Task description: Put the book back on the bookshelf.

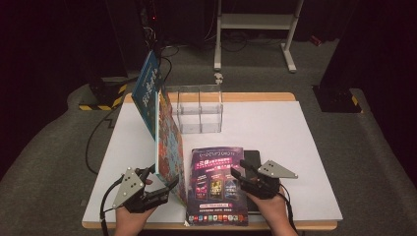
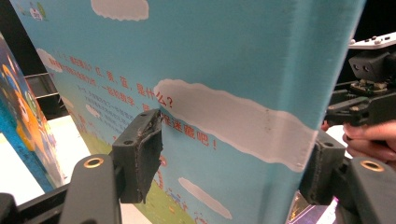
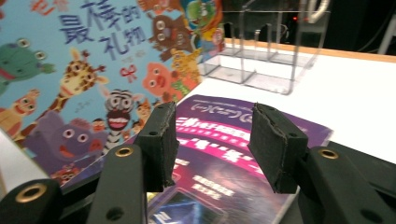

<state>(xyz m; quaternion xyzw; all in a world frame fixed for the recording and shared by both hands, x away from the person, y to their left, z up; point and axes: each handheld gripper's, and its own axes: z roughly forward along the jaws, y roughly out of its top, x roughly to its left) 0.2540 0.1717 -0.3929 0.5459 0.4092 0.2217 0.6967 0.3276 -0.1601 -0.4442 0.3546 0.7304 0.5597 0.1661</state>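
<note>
The left tool (image 1: 156, 183) is gripping the near edge of the standing picture book (image 1: 168, 142), its jaws pressing on both sides of the thick blue cover (image 2: 243, 70). This book is standing upright on the white surface (image 1: 280, 128), at the left, with its far end close to the clear organizer (image 1: 199, 109). The right tool (image 1: 242, 173) is hovering with its jaws about half open and nothing between them, just over the purple magazine (image 1: 216, 184), which is lying flat at the front of the surface.

To do this step well, I think the left tool should be keeping a firm and steady hold, so that the tall book is not tipping over. The right tool should be coming down to the edge of the magazine, with 1 jaw sliding under the cover, because a thin flat thing is hard to pinch from above.

Counting: I am seeing 2 upright books, as a second blue one (image 1: 146, 91) is leaning behind the first. There is 1 magazine, and 1 dark flat thing (image 1: 253, 160) is lying partly under it. There is 1 organizer, which seems to have 2 compartments, both empty.
</note>
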